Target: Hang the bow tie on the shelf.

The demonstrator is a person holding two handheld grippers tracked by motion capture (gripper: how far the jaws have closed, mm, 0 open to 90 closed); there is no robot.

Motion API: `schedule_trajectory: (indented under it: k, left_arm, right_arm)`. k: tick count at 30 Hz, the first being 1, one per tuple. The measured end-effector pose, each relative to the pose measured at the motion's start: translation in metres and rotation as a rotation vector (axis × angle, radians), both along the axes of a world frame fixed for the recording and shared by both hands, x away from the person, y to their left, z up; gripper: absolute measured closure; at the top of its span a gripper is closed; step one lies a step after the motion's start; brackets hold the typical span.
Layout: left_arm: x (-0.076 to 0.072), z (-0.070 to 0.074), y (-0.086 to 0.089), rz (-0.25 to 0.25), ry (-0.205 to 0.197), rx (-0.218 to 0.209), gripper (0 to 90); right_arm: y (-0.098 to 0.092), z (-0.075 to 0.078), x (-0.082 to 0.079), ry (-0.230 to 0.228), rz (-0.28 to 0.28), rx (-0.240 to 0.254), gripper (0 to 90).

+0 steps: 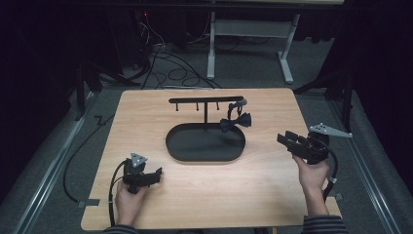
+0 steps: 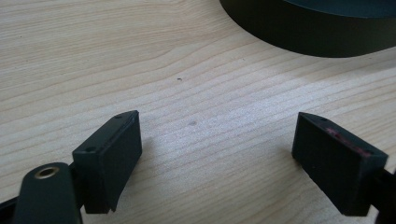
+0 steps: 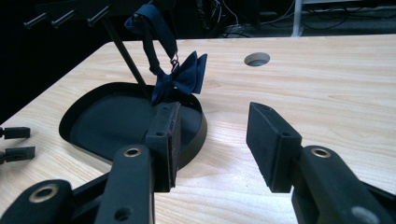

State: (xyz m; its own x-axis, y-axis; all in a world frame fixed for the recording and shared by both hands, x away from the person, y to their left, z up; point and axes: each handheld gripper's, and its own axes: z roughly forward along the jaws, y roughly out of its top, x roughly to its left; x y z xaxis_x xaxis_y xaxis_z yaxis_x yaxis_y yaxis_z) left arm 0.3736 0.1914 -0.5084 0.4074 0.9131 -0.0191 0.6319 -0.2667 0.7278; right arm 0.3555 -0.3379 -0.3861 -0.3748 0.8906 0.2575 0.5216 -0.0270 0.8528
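A black stand with a T-bar of pegs (image 1: 204, 100) rises from an oval black tray (image 1: 195, 141) at the table's middle. A dark blue bow tie (image 1: 235, 122) hangs by its strap from the bar's right end, just over the tray's right rim. In the right gripper view the bow tie (image 3: 182, 77) dangles ahead and left of my right gripper (image 3: 212, 135), which is open and empty. That right gripper (image 1: 285, 138) is held right of the tray. My left gripper (image 1: 157, 174) rests near the front left, open and empty. Its jaws (image 2: 217, 149) face bare wood, with the tray wall (image 2: 308, 32) beyond.
The wooden table (image 1: 272, 195) has a round cable hole (image 3: 257, 59) near its far side. Loose cables (image 1: 170, 68) and a white desk frame (image 1: 287, 53) are on the floor beyond the table. The left gripper's fingertips (image 3: 14, 142) appear at the right gripper view's left edge.
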Motion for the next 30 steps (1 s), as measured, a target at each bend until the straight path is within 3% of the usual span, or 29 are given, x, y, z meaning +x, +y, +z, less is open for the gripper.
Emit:
schedule_trajectory:
  k: [30]
  left_arm:
    - [0.000, 0.000, 0.000, 0.000, 0.000, 0.000, 16.3]
  right_arm:
    - [-0.010, -0.034, -0.024, 0.051, -0.023, 0.052, 56.5]
